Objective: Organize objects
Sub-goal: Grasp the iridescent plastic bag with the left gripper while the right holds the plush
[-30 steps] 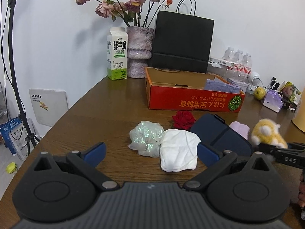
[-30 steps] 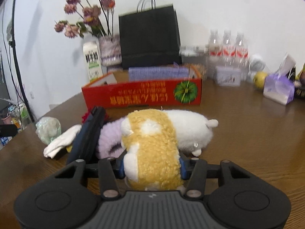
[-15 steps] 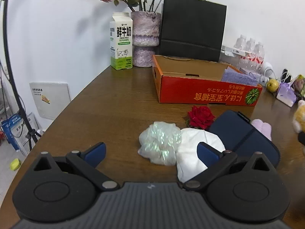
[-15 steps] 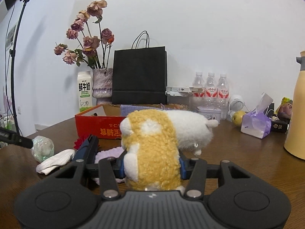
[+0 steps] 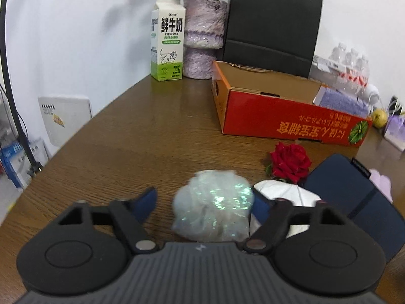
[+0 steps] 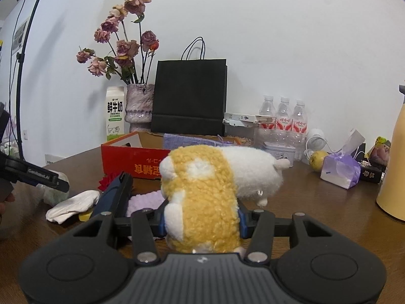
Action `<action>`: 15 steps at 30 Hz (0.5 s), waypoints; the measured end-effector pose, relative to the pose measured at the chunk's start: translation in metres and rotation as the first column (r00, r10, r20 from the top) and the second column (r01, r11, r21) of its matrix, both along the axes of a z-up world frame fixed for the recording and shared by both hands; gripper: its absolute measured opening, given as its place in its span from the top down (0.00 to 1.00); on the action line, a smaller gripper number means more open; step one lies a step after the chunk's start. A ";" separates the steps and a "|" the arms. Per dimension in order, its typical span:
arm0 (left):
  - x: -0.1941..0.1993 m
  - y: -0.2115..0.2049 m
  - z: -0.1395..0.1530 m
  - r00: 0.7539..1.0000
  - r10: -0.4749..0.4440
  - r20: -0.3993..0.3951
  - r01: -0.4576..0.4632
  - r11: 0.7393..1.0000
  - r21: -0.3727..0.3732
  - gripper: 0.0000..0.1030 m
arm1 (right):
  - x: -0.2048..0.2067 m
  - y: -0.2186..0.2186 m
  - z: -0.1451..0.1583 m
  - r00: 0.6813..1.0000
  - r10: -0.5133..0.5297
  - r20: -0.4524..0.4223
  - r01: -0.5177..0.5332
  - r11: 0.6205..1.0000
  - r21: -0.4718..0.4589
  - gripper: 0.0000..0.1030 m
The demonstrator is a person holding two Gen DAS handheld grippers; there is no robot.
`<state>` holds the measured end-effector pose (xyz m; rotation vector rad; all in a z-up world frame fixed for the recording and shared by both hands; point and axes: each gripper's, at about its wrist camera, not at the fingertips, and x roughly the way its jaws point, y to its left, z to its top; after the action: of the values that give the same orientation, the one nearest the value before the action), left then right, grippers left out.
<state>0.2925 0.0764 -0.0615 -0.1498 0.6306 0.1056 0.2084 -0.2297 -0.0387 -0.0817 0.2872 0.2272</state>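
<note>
The left gripper (image 5: 203, 200) hangs low over the brown worktop (image 5: 152, 131) with its fingers closing around an iridescent plastic bundle (image 5: 214, 207). The bundle sits between them, the right finger just at its side and the left one with a gap of bare wood showing, so they are not yet pressing on it. Just to the bundle's right lies a white cloth (image 5: 286, 192), then a dark blue pouch (image 5: 354, 197), with a red rose (image 5: 291, 163) behind them (its bloom lies close to the front of the red cardboard box (image 5: 291, 124)).

The right gripper (image 6: 201, 221) has its fingers clenched on a yellow-and-white plush toy (image 6: 202, 197), held above the worktop with the white end pointing away toward the box. Below and to its left a lilac fluffy item (image 6: 144, 201) lies beside the pouch.

At the back stand a milk carton (image 5: 167, 40), a mottled purple vase (image 5: 202, 35) and a black paper bag (image 5: 273, 25). A folded lilac towel (image 5: 341, 101) rests inside the box at its right end.
</note>
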 end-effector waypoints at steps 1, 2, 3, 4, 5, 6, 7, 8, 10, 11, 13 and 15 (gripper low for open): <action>0.000 0.003 -0.001 1.000 0.006 -0.001 -0.006 1.000 -0.014 0.45 | 0.000 0.000 0.000 1.000 0.001 0.001 -0.001 1.000 -0.001 0.54; -0.001 0.005 -0.002 1.000 0.015 -0.001 -0.015 1.000 -0.020 0.51 | 0.000 0.001 0.000 1.000 0.003 0.002 -0.003 1.000 -0.001 0.54; -0.002 0.006 -0.002 1.000 0.020 0.005 -0.020 1.000 -0.019 0.55 | 0.000 0.001 0.000 1.000 0.005 0.002 -0.005 1.000 -0.001 0.54; -0.005 0.007 -0.001 1.000 0.022 0.015 -0.022 1.000 -0.016 0.56 | 0.000 0.001 0.000 1.000 0.005 0.004 -0.005 1.000 -0.002 0.54; -0.007 0.006 0.000 0.999 0.023 0.026 -0.023 1.000 -0.010 0.57 | -0.001 0.001 0.000 1.000 0.005 0.006 -0.005 1.000 -0.002 0.54; -0.010 0.005 0.001 0.999 0.022 0.042 -0.022 1.000 0.002 0.58 | -0.001 0.001 0.000 1.000 0.005 0.008 -0.005 1.000 -0.002 0.54; -0.013 0.003 0.003 0.998 0.023 0.059 -0.024 1.000 0.016 0.58 | -0.001 0.002 0.000 1.000 0.004 0.009 -0.004 1.000 -0.002 0.54; -0.015 0.001 0.005 0.997 0.024 0.074 -0.026 0.999 0.032 0.59 | -0.001 0.002 0.000 1.000 0.003 0.011 -0.003 1.000 -0.001 0.54; -0.022 -0.004 0.008 0.993 0.033 0.112 -0.040 0.997 0.069 0.59 | -0.002 0.001 0.001 1.000 0.002 0.015 -0.002 1.000 0.001 0.54; -0.026 -0.006 0.009 0.991 0.043 0.128 -0.054 0.995 0.084 0.59 | -0.002 0.000 0.001 1.000 0.002 0.017 -0.002 1.000 0.002 0.54; -0.033 -0.010 0.011 0.985 0.068 0.159 -0.086 0.990 0.113 0.59 | -0.003 0.000 0.001 1.000 0.003 0.022 -0.003 1.000 0.003 0.54; -0.039 -0.013 0.013 0.980 0.079 0.182 -0.102 0.987 0.120 0.59 | -0.004 0.000 0.001 1.000 0.006 0.028 -0.007 1.000 0.000 0.54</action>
<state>0.2536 0.0630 -0.0486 -0.0619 0.4382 0.2186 0.2043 -0.2295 -0.0380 -0.0853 0.2591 0.2324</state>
